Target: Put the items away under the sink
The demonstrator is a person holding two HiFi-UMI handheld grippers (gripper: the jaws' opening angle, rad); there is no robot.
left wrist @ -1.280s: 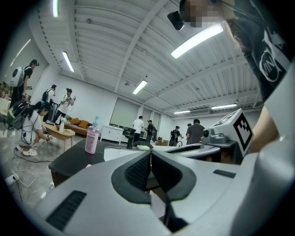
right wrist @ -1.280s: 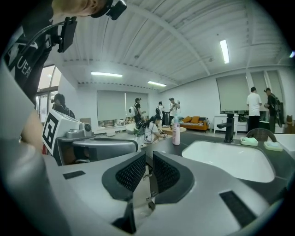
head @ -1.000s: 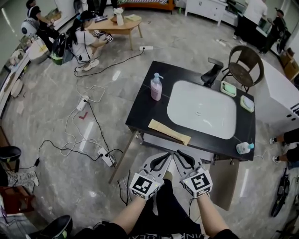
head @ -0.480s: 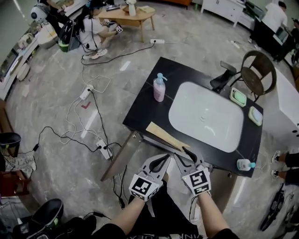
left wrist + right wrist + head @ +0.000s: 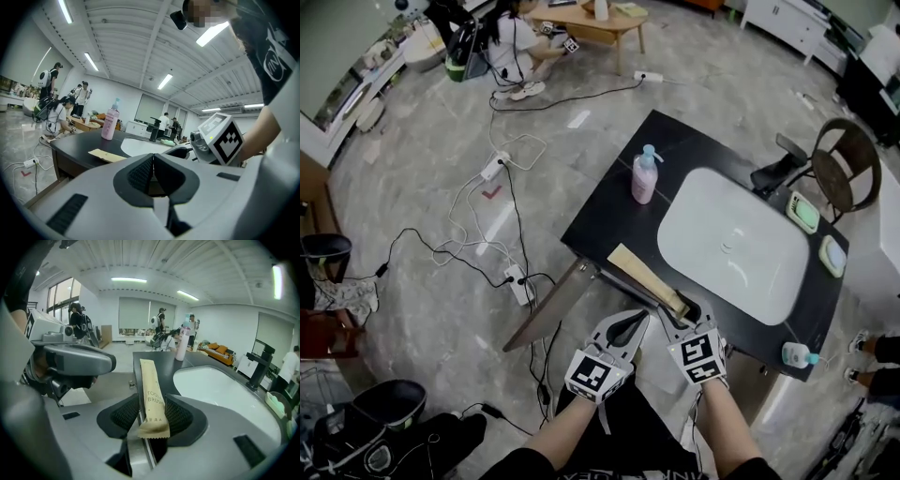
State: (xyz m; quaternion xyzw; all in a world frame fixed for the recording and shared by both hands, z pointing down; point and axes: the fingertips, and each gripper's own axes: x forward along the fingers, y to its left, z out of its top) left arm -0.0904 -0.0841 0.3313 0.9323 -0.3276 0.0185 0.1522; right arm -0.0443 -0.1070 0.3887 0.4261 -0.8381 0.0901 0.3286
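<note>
A tan paper toothbrush packet (image 5: 645, 272) lies along the front edge of the black counter (image 5: 605, 202), its near end poking over the edge. My right gripper (image 5: 682, 315) has reached that end. In the right gripper view the packet (image 5: 151, 394) runs between the two pads, which press its long edges, and the gripper (image 5: 151, 414) is shut on it. My left gripper (image 5: 632, 324) hovers just left of the right one, below the counter edge. Its pads meet with nothing between them (image 5: 153, 173). A pink pump bottle (image 5: 644, 176) stands at the counter's far left.
A white basin (image 5: 736, 244) fills the counter's middle, with a black faucet (image 5: 780, 169) behind it. Two green soap dishes (image 5: 804, 212) and a small bottle (image 5: 797, 354) sit to the right. A chair (image 5: 848, 178) stands beyond. Cables and power strips (image 5: 517, 284) cover the floor to the left.
My right gripper has moved forward onto the packet's near end, and its jaws now hold it. The left gripper stayed shut beside it. The head view has swung, shifting the counter to the right.
</note>
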